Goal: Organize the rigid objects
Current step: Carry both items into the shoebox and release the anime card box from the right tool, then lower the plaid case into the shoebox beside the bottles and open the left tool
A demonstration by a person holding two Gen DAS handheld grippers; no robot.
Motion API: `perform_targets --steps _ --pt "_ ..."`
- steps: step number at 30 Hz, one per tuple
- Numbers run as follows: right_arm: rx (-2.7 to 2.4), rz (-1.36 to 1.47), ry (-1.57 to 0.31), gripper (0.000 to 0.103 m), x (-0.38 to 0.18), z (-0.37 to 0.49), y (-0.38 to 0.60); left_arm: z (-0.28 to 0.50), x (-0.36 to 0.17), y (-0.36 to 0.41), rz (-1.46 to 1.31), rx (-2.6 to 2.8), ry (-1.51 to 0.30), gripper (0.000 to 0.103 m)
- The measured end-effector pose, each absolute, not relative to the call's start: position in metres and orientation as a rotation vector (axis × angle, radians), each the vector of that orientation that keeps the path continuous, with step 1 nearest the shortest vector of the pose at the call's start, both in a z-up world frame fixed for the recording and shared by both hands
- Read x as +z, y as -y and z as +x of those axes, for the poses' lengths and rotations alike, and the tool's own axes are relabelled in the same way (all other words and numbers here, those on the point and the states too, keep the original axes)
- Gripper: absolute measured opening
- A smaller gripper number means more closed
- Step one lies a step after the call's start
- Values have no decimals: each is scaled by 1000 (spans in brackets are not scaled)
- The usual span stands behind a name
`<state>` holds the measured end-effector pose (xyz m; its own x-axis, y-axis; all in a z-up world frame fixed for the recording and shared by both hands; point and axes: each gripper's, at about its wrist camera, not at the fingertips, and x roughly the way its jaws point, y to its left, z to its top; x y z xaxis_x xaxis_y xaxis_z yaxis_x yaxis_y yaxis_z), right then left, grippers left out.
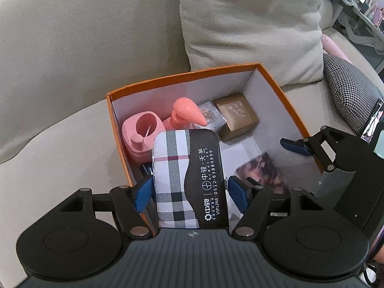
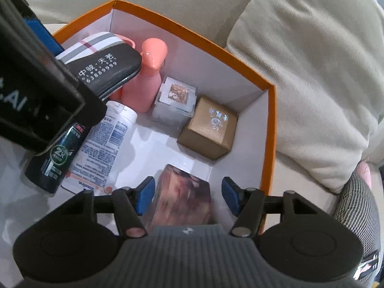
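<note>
An orange box (image 1: pixel 283 91) with white inner walls sits on a beige sofa. My left gripper (image 1: pixel 189 192) is shut on a plaid and black case (image 1: pixel 187 180) and holds it over the box's left side; the case also shows in the right wrist view (image 2: pixel 105 64). My right gripper (image 2: pixel 187 194) is open inside the box, its blue pads either side of a brown patterned box (image 2: pixel 184 196) that rests on the floor. In the box are a pink pump bottle (image 2: pixel 148 72), a clear cube (image 2: pixel 175 100), a gold box (image 2: pixel 211 127), a white bottle (image 2: pixel 105 139) and a dark bottle (image 2: pixel 57 158).
A beige cushion (image 1: pixel 249 24) leans behind the box. A houndstooth cushion (image 1: pixel 348 91) lies at the right. A pink container (image 1: pixel 141 134) stands in the box's left corner. The right gripper's body (image 1: pixel 336 153) hangs over the box's right rim.
</note>
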<state>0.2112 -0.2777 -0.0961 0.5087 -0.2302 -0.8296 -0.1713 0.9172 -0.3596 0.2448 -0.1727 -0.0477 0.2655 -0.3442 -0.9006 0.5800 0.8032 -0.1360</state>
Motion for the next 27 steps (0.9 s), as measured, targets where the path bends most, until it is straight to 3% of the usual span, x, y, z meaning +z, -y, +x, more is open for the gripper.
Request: perform_targets --steps 5,9,13,27 --pt "36 -368 -1022 63 -87 206 289 244 -46 172 226 -644 -1149 78" --pt "134 -236 -1013 46 -74 200 312 243 -49 176 211 -658 -1155 78" --pt "231 -191 -1013 41 -69 198 322 245 -53 180 182 -665 -1162 78" --pt "432 -668 -1220 36 -107 174 274 240 -64 188 156 -701 -1213 78"
